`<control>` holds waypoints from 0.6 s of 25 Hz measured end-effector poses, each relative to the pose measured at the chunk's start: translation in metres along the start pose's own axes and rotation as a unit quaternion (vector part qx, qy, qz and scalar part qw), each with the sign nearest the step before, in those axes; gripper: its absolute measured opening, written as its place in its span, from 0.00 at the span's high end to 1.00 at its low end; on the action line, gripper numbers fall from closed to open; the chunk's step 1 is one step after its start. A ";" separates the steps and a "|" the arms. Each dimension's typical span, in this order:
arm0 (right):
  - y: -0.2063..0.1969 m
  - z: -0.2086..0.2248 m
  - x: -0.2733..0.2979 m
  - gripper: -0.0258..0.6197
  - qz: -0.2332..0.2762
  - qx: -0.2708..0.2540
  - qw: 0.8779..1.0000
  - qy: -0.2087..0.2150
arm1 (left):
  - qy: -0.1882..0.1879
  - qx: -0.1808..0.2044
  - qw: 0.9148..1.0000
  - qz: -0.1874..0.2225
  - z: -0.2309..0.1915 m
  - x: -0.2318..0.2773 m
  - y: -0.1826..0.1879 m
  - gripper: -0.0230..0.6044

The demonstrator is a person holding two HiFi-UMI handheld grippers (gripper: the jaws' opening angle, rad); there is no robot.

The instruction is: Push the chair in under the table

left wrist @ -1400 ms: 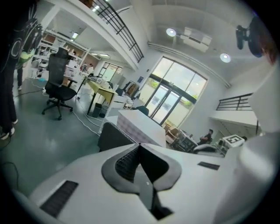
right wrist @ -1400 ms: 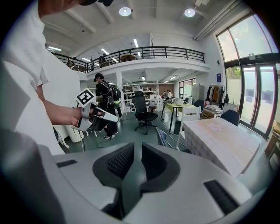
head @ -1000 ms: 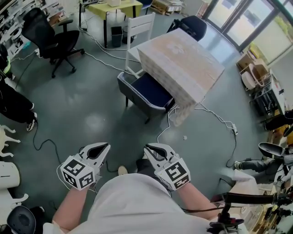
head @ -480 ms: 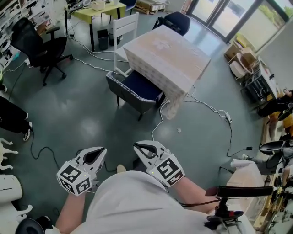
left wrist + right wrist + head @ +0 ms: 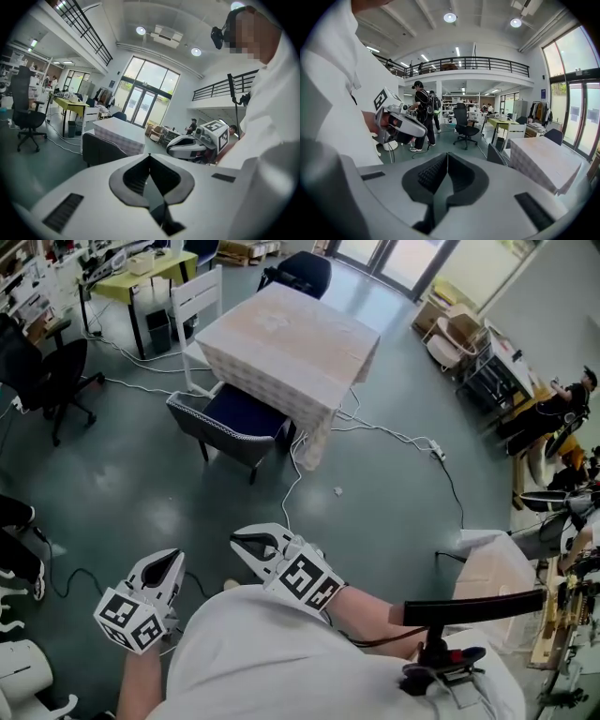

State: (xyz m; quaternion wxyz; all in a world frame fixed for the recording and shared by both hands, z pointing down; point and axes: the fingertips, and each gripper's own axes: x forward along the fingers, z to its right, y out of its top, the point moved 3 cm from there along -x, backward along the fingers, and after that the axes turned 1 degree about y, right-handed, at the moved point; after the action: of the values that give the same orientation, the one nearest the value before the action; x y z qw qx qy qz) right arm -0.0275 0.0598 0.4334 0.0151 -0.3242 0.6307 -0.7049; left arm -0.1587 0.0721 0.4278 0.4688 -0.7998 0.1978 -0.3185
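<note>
A dark blue chair [image 5: 230, 416] with a grey back stands at the near side of the cloth-covered table [image 5: 286, 334], its seat partly under the top. In the left gripper view the chair [image 5: 101, 147] and the table [image 5: 119, 133] lie ahead; in the right gripper view the chair [image 5: 497, 154] sits left of the table [image 5: 541, 159]. Both grippers hang close to my body, far from the chair, and hold nothing. My left gripper [image 5: 172, 560] is shut, its pads together [image 5: 150, 155]. The right gripper [image 5: 246, 542] is shut too [image 5: 447, 153].
Cables [image 5: 394, 435] trail over the grey floor between me and the table. A white chair [image 5: 199, 296] and a yellow-green desk [image 5: 141, 266] stand beyond it, a black office chair [image 5: 47, 371] to the left. People stand at the far right [image 5: 572, 399].
In the head view both grippers have slid left and lower, the table and chair have drifted up and left. The jaws stay shut. The chair keeps its place at the table.
</note>
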 end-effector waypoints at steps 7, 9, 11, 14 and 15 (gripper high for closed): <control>-0.005 -0.002 -0.007 0.94 0.000 -0.003 1.000 -0.001 | -0.001 -0.004 1.000 -0.003 0.009 0.004 -0.004 0.95; -0.007 -0.003 -0.008 0.94 -0.002 -0.003 1.000 -0.001 | -0.004 -0.003 1.000 -0.004 0.010 0.006 -0.005 0.95; -0.010 -0.003 -0.009 0.94 -0.003 -0.002 1.000 -0.001 | -0.007 -0.001 1.000 -0.006 0.011 0.008 -0.008 0.95; -0.015 -0.002 -0.013 0.94 -0.007 0.003 1.000 -0.002 | -0.008 -0.004 1.000 -0.011 0.013 0.013 -0.011 0.95; -0.017 -0.001 -0.014 0.94 -0.009 0.005 1.000 -0.002 | -0.008 -0.005 1.000 -0.012 0.013 0.014 -0.012 0.95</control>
State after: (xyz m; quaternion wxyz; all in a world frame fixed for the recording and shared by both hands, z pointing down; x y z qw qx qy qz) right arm -0.0104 0.0705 0.4425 0.0113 -0.3308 0.6244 -0.7075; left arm -0.1392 0.0772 0.4380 0.4623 -0.8072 0.1857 -0.3167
